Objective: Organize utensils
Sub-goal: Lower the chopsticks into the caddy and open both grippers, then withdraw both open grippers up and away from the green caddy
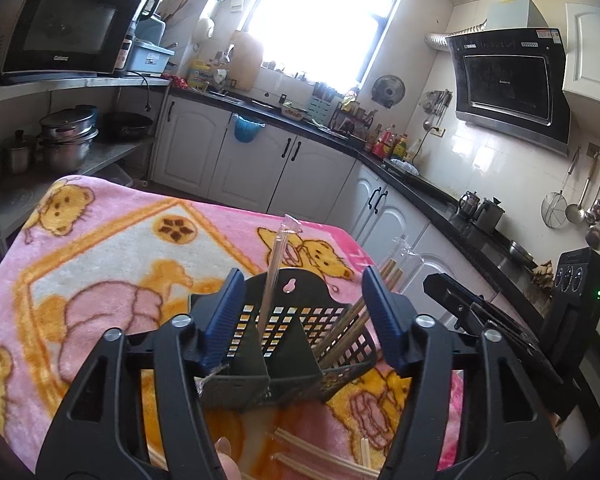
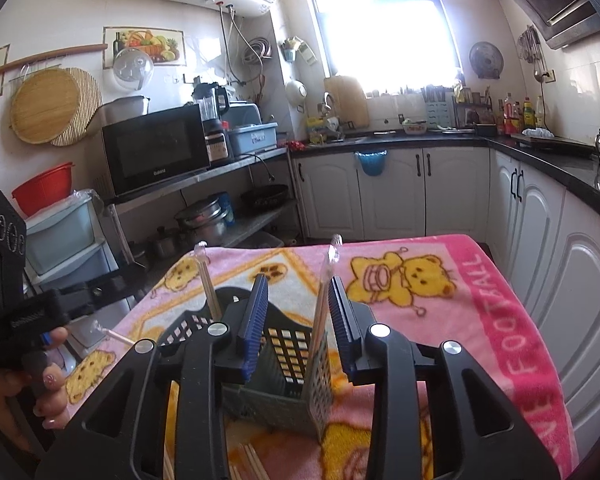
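Observation:
A dark perforated utensil holder (image 1: 284, 344) stands on the pink bear blanket (image 1: 100, 264). A clear wrapped stick (image 1: 274, 264) stands in its middle compartment and wooden chopsticks (image 1: 352, 320) lean in its right one. My left gripper (image 1: 300, 320) is open just above the holder, holding nothing. More chopsticks (image 1: 296, 440) lie on the blanket below it. In the right wrist view my right gripper (image 2: 300, 320) is open over the holder (image 2: 284, 368); a wrapped stick (image 2: 324, 304) stands against its right finger. Another wrapped stick (image 2: 208, 280) stands in the holder's left side.
The table's far edge drops toward white cabinets (image 2: 420, 192) and a black counter (image 1: 420, 184). A metal shelf with pots (image 1: 68, 140) and a microwave (image 1: 60, 28) stands left. A wrapped stick (image 2: 112, 334) lies near the left edge of the blanket (image 2: 460, 300).

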Demonstrator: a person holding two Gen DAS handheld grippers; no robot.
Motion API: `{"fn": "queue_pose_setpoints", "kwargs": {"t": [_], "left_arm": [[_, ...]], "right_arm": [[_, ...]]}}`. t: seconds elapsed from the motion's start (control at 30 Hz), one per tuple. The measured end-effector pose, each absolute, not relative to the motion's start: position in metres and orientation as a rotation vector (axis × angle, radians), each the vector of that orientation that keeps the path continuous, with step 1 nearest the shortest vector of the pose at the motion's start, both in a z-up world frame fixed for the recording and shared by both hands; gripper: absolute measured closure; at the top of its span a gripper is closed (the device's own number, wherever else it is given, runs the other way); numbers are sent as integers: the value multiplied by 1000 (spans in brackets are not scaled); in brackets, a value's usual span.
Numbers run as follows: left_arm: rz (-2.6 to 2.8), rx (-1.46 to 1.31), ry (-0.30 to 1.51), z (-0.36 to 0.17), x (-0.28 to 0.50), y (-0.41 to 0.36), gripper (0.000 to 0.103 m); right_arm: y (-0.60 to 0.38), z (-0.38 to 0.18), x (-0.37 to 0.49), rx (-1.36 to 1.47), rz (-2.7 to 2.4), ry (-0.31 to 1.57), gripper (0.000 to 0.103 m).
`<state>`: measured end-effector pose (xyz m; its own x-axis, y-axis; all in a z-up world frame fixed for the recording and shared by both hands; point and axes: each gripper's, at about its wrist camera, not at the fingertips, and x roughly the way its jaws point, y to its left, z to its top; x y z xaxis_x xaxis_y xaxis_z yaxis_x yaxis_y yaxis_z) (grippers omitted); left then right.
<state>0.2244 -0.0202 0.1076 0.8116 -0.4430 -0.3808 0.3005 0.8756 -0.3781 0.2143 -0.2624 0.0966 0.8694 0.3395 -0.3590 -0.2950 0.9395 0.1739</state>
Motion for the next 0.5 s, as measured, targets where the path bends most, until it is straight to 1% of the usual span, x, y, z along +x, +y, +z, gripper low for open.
{"fn": "queue_pose_setpoints", "kwargs": {"t": [0.13, 0.2, 0.23, 0.3, 0.4, 0.5], "left_arm": [[-399, -317, 474, 107, 217, -16, 37], [-397, -322, 467, 108, 212, -14, 30], [-400, -323, 464, 108, 210, -13, 28], [-400, -324, 455, 108, 205, -12, 22], [-404, -327, 448, 108, 198, -10, 15], [-405, -331, 443, 108, 193, -8, 12]], "right_arm": [[-265, 94, 206, 117, 332, 403, 70], [-266, 94, 201, 117, 331, 402, 67], [-266, 94, 199, 117, 332, 403, 66], [-266, 94, 199, 116, 333, 403, 65], [-266, 94, 188, 113, 338, 404, 63], [-266, 94, 178, 109, 341, 398, 61]]}}
